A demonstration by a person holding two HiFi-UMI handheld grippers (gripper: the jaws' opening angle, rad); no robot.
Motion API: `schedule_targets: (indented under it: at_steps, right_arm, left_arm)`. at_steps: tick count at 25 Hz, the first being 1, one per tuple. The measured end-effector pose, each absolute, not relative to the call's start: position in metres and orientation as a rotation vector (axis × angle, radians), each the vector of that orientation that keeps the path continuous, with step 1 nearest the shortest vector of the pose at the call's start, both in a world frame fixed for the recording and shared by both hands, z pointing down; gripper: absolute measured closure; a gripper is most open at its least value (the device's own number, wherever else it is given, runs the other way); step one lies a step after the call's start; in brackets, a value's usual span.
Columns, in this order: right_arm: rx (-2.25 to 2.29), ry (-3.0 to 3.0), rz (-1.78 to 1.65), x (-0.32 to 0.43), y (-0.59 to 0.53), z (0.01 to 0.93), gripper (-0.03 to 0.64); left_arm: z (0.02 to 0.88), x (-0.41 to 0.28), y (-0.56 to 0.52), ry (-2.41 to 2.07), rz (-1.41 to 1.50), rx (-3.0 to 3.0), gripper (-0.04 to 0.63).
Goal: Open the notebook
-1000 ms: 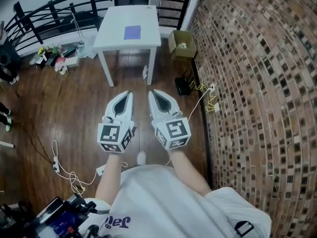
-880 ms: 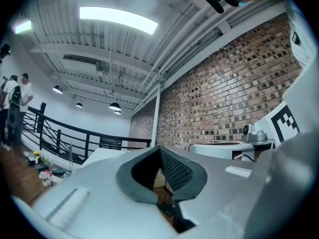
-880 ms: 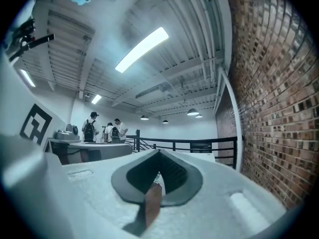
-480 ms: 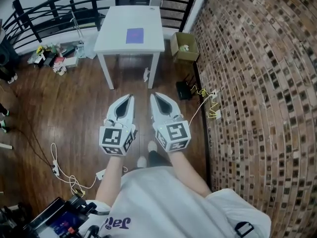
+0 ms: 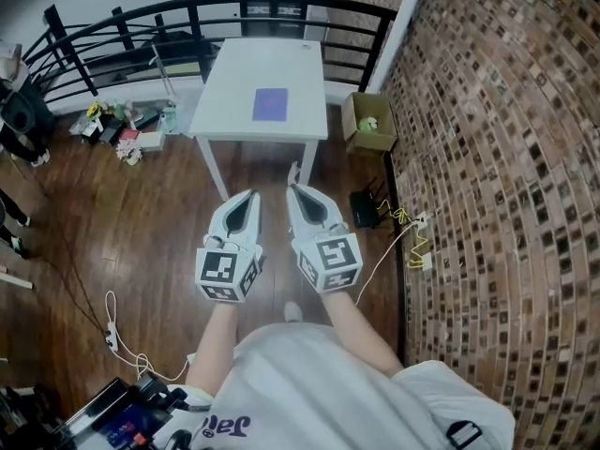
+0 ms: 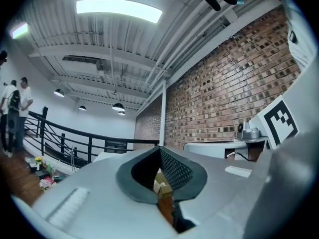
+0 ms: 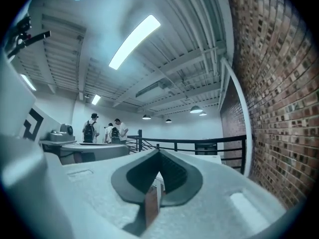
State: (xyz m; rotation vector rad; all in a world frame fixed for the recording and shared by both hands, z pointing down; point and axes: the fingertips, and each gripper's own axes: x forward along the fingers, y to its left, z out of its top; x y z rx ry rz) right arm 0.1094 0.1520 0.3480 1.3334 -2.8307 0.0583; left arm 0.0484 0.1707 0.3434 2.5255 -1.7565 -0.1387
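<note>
A closed purple notebook (image 5: pixel 270 104) lies flat on the white table (image 5: pixel 225 111) ahead, well beyond both grippers. My left gripper (image 5: pixel 251 194) and right gripper (image 5: pixel 292 188) are held side by side, level, over the wooden floor just short of the table's near edge. Both are shut with nothing between the jaws. In the left gripper view the left gripper's (image 6: pixel 160 147) tips meet, and the same holds for the right gripper (image 7: pixel 159 151) in the right gripper view. The notebook is in neither gripper view.
A brick wall (image 5: pixel 506 157) runs along the right. A cardboard box (image 5: pixel 367 123), a black device (image 5: pixel 364 209) and cables (image 5: pixel 405 221) lie by its foot. A black railing (image 5: pixel 187 12) curves behind the table. Clutter (image 5: pixel 122 129) sits on the floor at left.
The person has walked forward. The table and notebook have come nearer and lower in the head view, and both grippers have travelled along, still shut.
</note>
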Motion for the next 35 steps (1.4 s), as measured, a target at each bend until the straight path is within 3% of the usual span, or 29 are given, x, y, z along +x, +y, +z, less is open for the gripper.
schedule_targets:
  at_steps: [16, 35]
  right_arm:
    - [1.239, -2.86, 0.116, 0.094, 0.032, 0.367, 0.626]
    - [1.382, -2.762, 0.18, -0.01, -0.15, 0.38, 0.626]
  left_arm:
    - [0.348, 0.027, 0.05, -1.904, -0.055, 2.448, 0.578]
    - [0.378, -0.057, -0.143, -1.649, -0.03, 2.547, 0.578]
